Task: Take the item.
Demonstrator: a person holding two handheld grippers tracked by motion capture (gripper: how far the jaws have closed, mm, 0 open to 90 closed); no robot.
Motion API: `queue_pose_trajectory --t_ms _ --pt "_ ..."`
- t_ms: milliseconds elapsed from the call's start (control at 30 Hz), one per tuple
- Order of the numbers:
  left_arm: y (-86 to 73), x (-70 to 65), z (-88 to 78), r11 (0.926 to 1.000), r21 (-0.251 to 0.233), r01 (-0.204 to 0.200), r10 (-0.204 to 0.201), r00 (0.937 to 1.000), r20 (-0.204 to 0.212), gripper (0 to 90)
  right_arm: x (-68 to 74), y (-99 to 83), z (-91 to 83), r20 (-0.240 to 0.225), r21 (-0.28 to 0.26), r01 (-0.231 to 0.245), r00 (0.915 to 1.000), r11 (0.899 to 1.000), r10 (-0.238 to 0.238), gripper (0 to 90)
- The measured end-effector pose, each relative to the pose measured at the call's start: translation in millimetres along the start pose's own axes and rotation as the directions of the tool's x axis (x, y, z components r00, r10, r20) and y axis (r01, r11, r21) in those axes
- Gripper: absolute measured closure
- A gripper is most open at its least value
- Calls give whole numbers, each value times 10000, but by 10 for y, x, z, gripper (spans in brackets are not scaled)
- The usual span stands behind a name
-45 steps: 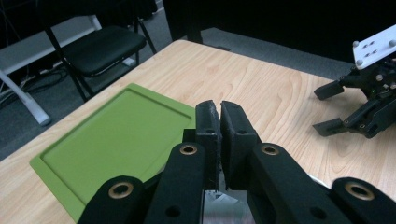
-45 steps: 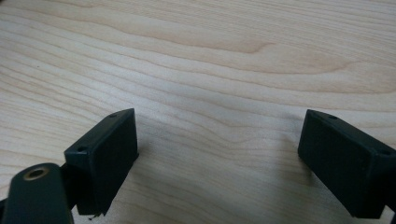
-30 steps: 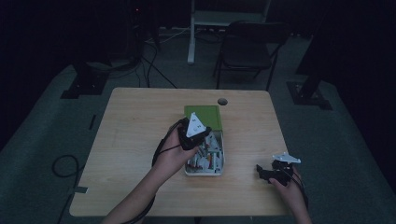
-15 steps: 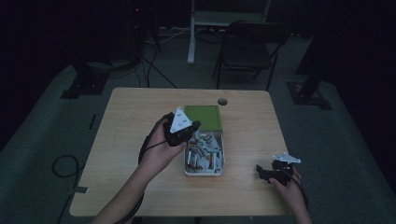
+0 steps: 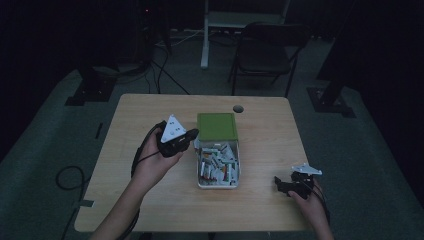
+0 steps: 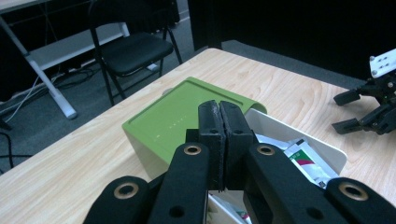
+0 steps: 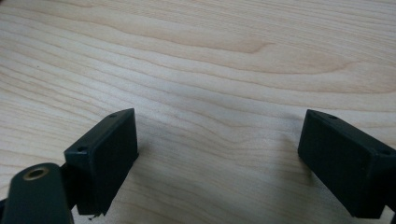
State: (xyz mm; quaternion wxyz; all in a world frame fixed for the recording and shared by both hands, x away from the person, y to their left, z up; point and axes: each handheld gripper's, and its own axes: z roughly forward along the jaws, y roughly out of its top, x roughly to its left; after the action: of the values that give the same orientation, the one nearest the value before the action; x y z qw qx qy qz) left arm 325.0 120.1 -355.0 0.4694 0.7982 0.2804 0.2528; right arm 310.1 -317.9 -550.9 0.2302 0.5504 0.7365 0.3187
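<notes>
Here left tongs (image 6: 218,140) stood closed, empty, raised just left of white box (image 5: 218,182) holding packets (image 5: 217,164), its green lid (image 5: 216,126) at far end. Right tongs (image 5: 287,186) gaped open, resting on bare tabletop (image 5: 270,135), well apart from box.

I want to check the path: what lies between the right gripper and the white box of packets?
Only bare table, as the high view shows. The right gripper stands apart from the white box, with nothing between them.
</notes>
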Motion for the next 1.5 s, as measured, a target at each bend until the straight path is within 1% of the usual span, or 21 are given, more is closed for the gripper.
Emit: queue_pose_trajectory --t_ms 133,267,467,500,533,667,800,833,867,933,967,1000,1067,1100,1200,1233,1267,1333,1367,1400,1500 --pt "-63 46 -52 9999 70 78 -77 9999 -135 899 0 0 0 0 1 -3 10000 10000 3 115" --pt "-167 112 -114 9995 -88 318 -320 9993 -194 899 1 0 0 -4 8 -17 10000 10000 17 115" --pt "-342 173 -171 9986 149 509 -503 9980 -383 899 1 0 -1 -2 11 -8 10000 10000 8 116" --pt "-404 196 -189 9980 181 613 -605 9972 -436 899 2 0 -1 -2 12 -12 10000 10000 12 115" --pt "-404 196 -189 9980 181 613 -605 9972 -436 899 2 0 -1 -2 12 -12 10000 10000 12 115" --pt "-526 229 -222 9960 359 817 -798 9955 -514 898 2 0 0 -1 3 -13 10000 10000 13 116" --pt "-658 262 -247 9930 275 1151 -1135 9920 -561 898 2 -1 0 -2 -1 -12 10000 10000 12 116" --pt "-699 272 -252 9924 396 1165 -1143 9921 -522 895 2 -1 0 -1 -1 -13 10000 10000 13 116" --pt "-741 278 -259 9918 388 1215 -1194 9914 -539 895 2 -1 0 -1 -1 -13 10000 10000 13 116" --pt "-824 293 -278 9908 504 1253 -1219 9905 -642 895 1 -1 0 -2 0 -9 10000 10000 9 116" --pt "-864 301 -289 9895 461 1366 -1334 9888 -675 895 1 -1 0 -3 0 -5 10000 10000 5 116" --pt "-910 311 -304 9888 566 1380 -1336 9882 -754 895 1 -1 0 -2 1 -8 10000 10000 8 116" --pt "-969 320 -327 9874 511 1499 -1452 9857 -855 895 1 -1 0 -4 1 -6 10000 10000 6 116" --pt "-1031 331 -355 9865 600 1523 -1463 9847 -946 895 1 -1 0 -2 2 -5 10000 10000 5 116" --pt "-1092 339 -381 9854 705 1548 -1469 9834 -1064 895 1 -1 0 -1 1 -3 10000 10000 3 116" --pt "-1153 354 -410 9845 755 1581 -1480 9811 -1246 895 1 -1 0 -2 2 -4 10000 10000 4 115" --pt "-1153 354 -410 9845 755 1581 -1480 9811 -1246 895 1 -1 0 -2 2 -4 10000 10000 4 115" --pt "-1219 369 -438 9833 779 1645 -1528 9787 -1374 895 1 -1 0 -2 1 -2 10000 10000 2 116" --pt "-1262 376 -452 9825 963 1593 -1438 9781 -1506 895 1 -1 0 -1 0 -1 10000 10000 1 116" --pt "-1290 381 -459 9817 979 1635 -1468 9763 -1588 895 1 -1 0 -1 0 -1 10000 10000 1 116" --pt "-1421 413 -490 9747 1132 1928 -1716 9697 -1740 895 1 -1 0 -3 1 -2 10000 10000 2 116"
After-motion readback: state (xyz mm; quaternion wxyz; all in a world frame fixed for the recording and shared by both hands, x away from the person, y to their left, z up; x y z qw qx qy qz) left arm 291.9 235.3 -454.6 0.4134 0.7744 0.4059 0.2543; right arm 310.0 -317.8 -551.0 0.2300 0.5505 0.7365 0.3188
